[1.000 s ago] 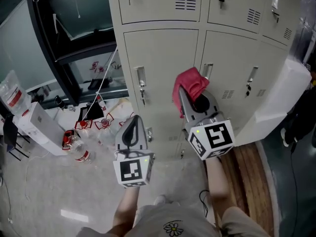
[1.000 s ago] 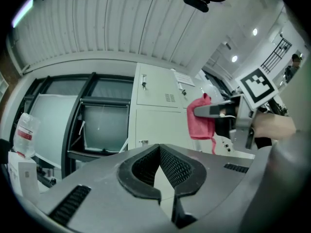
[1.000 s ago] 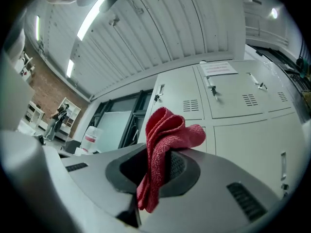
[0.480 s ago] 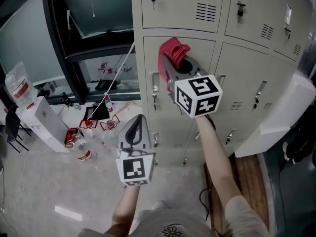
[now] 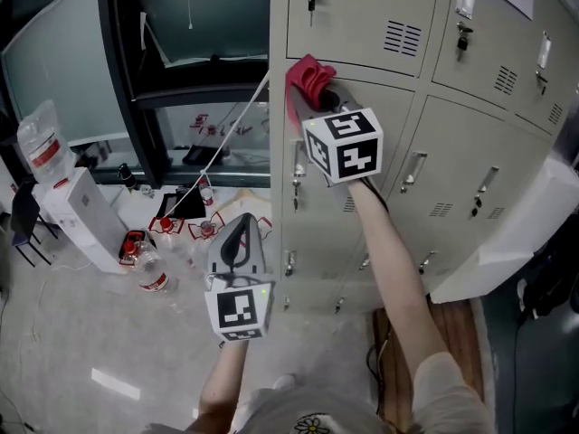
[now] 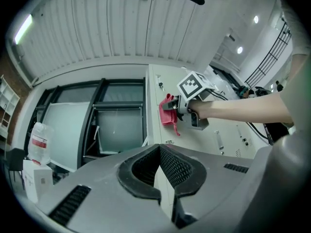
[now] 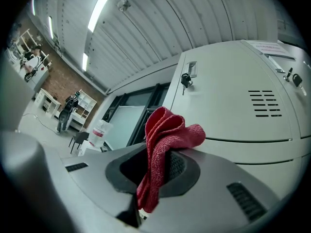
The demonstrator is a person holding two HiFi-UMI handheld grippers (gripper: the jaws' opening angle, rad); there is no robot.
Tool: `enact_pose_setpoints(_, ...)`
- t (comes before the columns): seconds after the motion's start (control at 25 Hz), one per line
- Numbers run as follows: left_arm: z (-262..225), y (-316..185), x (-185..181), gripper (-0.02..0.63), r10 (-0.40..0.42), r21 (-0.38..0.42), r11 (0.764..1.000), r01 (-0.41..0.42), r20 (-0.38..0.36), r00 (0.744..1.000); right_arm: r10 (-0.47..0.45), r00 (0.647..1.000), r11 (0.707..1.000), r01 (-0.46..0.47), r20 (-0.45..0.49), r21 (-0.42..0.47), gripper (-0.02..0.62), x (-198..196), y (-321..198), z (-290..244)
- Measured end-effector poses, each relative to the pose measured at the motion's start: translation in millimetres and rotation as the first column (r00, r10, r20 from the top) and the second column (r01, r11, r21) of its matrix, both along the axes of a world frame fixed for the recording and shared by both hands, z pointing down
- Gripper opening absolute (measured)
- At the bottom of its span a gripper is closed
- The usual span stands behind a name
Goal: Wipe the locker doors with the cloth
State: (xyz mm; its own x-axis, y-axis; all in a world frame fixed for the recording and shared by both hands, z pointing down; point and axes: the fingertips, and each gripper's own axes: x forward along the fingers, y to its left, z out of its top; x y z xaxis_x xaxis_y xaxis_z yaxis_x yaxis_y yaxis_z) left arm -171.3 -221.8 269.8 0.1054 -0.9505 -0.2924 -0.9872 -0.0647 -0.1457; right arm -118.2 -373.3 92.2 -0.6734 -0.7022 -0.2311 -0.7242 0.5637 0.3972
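A red cloth [image 5: 308, 76] is pinched in my right gripper [image 5: 306, 102], which is shut on it. The cloth presses against the beige lockers at the top left corner of a lower locker door [image 5: 330, 229], just under the seam of the vented upper door [image 5: 362, 16]. In the right gripper view the cloth [image 7: 164, 140] bunches out of the jaws in front of the door [image 7: 233, 110]. My left gripper [image 5: 241, 226] hangs lower and further left, shut and empty, away from the lockers. The left gripper view shows the cloth [image 6: 167, 113] and my right gripper [image 6: 176, 111] from the side.
Water bottles [image 5: 149, 274], a white box [image 5: 86, 215] and loose clutter lie on the floor at the left, below a dark window frame [image 5: 127, 70]. A white panel [image 5: 507, 233] leans at the right over a wooden board [image 5: 457, 333].
My right gripper has carried the cloth up and to the left across the door, from handle height to its top left corner. The left gripper has stayed put.
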Motion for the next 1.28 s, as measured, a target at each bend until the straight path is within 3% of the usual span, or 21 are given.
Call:
enact_pose_setpoints(0.8, 2, -14, -6, 0.017, 0.002, -0.016, 1.000, -0.002, 0.006, 1.000, 0.087, 0.996, 0.996, -0.086, -0.013, 0.025, 0.026, -4, -26, 3)
enact_pose_setpoints(1.28, -2, -24, 7, 0.017, 0.036, -0.011, 0.999, -0.036, -0.011, 0.999, 0.155, 0.988, 0.987, -0.154, -0.022, 0.050, 0.026, 32, -31, 4)
